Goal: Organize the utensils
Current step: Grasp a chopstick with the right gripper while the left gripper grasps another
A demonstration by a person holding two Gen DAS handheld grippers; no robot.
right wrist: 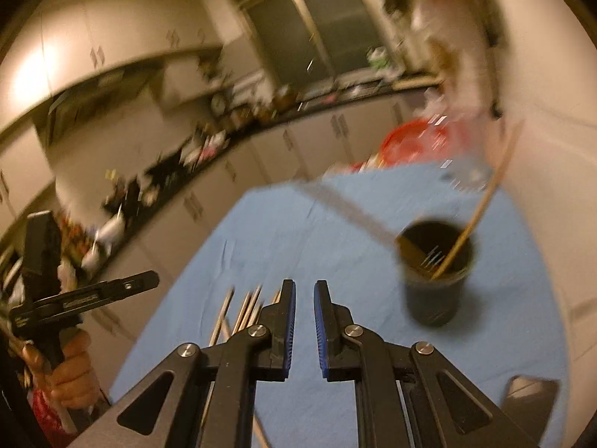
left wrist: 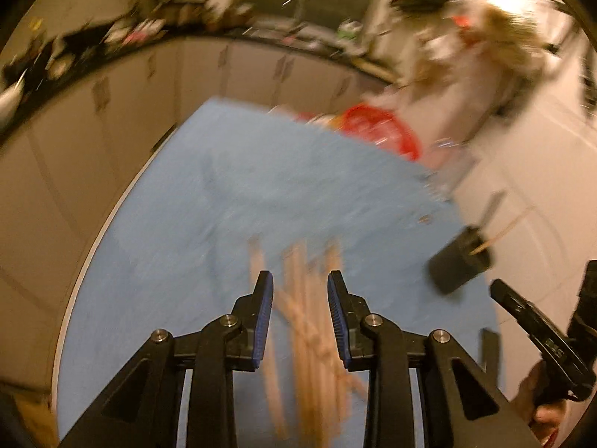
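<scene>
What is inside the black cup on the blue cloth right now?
In the right wrist view, the black cup holds a long wooden stick leaning against its rim, plus a blurred flat metal utensil sticking out left. The cup's bottom is dark, so any smaller items there cannot be made out.

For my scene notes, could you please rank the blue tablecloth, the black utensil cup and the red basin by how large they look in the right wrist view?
1. Blue tablecloth: by far the largest.
2. Black utensil cup and red basin: they look similar in size. The basin is farther away, blurred and partly hidden behind the table edge, so I would not rank them.
</scene>
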